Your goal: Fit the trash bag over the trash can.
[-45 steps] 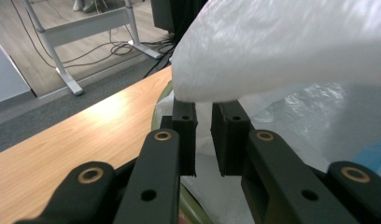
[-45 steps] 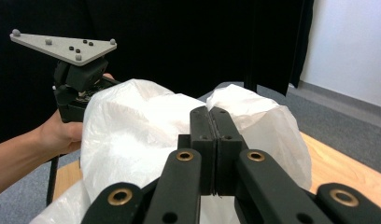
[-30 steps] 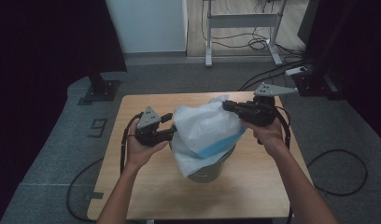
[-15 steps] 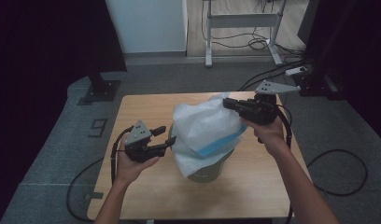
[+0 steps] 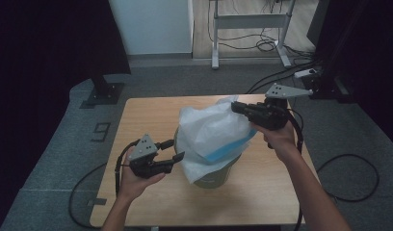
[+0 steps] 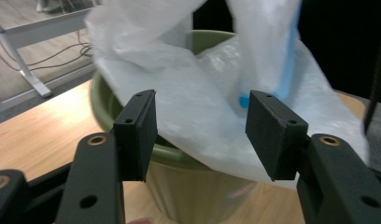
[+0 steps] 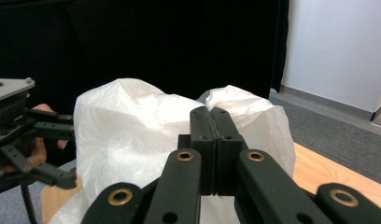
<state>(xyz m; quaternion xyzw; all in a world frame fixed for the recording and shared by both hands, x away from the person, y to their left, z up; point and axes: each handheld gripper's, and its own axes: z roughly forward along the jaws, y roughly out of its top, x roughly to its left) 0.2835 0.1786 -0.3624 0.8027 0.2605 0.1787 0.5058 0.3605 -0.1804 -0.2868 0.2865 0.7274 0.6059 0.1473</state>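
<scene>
A green bin [image 5: 211, 175] stands on the wooden table [image 5: 151, 113] with a white plastic bag [image 5: 209, 132] bunched over its rim; a blue strip [image 5: 228, 147] runs along the bag. My right gripper [image 5: 237, 107] is shut on the bag's upper right edge and holds it up; in the right gripper view its jaws [image 7: 210, 116] meet with the bag [image 7: 128, 135] just beyond. My left gripper [image 5: 171, 149] hovers at the bag's left side, its jaws just having been opening. Nothing is between its pads [image 6: 205, 133]; bag [image 6: 198, 102] and bin [image 6: 188, 186] lie just ahead.
The table's left half and near edge are bare wood. On the grey floor lie looped cables [image 5: 348, 178], a black stand base [image 5: 105, 91] at the back left, a power strip [image 5: 305, 73] at the back right, and a desk frame [image 5: 247, 21] behind.
My left gripper has drawn away from the bag, down and to the left toward the person, with its jaws a little wider. The right gripper and the bag's top have stayed put.
</scene>
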